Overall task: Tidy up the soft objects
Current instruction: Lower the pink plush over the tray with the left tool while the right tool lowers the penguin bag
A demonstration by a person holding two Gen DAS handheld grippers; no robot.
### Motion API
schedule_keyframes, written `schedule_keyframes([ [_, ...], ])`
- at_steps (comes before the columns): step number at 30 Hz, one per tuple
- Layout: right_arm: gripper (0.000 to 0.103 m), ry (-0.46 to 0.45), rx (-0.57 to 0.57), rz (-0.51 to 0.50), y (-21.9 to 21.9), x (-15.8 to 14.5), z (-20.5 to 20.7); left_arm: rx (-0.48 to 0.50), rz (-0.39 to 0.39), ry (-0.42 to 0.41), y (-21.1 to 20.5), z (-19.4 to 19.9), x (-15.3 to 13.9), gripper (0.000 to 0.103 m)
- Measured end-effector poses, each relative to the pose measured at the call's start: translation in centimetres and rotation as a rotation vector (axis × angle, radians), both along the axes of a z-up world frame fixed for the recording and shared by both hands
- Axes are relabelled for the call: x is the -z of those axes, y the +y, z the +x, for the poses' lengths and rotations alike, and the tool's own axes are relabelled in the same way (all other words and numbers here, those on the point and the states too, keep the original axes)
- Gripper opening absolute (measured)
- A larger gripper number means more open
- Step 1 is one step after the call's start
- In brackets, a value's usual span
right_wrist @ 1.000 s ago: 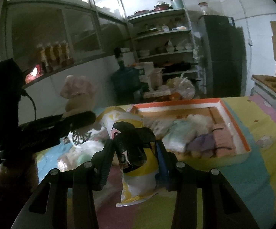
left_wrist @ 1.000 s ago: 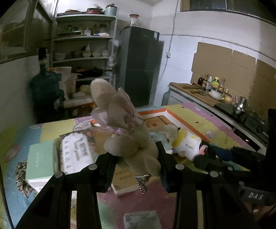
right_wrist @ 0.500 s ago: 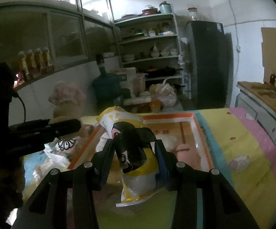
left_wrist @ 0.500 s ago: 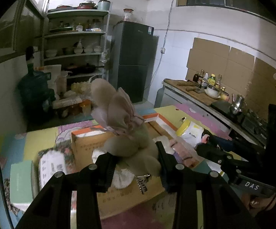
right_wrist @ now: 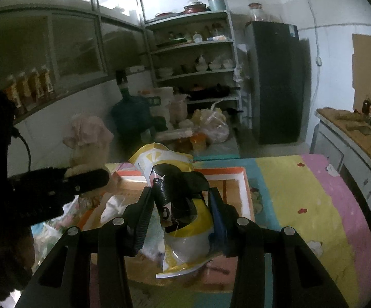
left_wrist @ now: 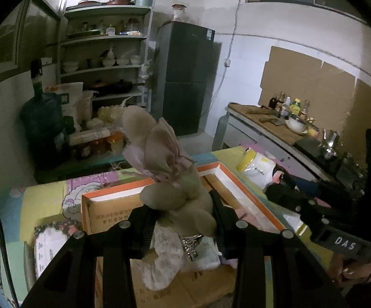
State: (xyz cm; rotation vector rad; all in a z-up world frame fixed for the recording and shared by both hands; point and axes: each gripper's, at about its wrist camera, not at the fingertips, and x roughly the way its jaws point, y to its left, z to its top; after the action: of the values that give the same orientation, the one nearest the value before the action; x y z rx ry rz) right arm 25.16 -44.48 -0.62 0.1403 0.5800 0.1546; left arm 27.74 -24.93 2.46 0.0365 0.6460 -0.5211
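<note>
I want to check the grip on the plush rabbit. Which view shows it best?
The left wrist view: the plush rabbit sits centred between that hand-held gripper's fingers. The right wrist view shows it only at the left edge, dim and partly hidden.

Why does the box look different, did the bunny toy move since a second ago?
Yes. The bunny toy, held in the left gripper, went from over the books toward the fridge, and now hangs over the orange-rimmed box.

Left hand-held gripper (left_wrist: pixel 183 220) clamps beige plush bunny (left_wrist: pixel 170 174); orange-rimmed cardboard box (left_wrist: pixel 239 182) directly beneath, holding pale cloth (left_wrist: pixel 165 264).
</note>
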Motion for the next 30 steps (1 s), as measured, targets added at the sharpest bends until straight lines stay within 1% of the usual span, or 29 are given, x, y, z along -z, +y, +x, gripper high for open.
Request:
schedule_keyframes([
  [4,0.045,0.022,0.007,0.027,-1.3,0.1,1.9,-0.021,0.022,0.005,-0.7,1.3,0.4,0.040],
  [11,0.045,0.067,0.020,0.039,-2.5,0.9,4.6,-0.039,0.033,0.064,-1.8,4.0,1.5,0.040],
  [20,0.045,0.135,0.024,0.041,-2.8,2.7,7.8,-0.053,0.042,0.140,-2.8,6.6,3.4,0.040],
  [30,0.045,0.193,0.029,0.029,-2.7,4.6,9.9,-0.057,0.052,0.209,-3.5,8.4,4.9,0.040],
])
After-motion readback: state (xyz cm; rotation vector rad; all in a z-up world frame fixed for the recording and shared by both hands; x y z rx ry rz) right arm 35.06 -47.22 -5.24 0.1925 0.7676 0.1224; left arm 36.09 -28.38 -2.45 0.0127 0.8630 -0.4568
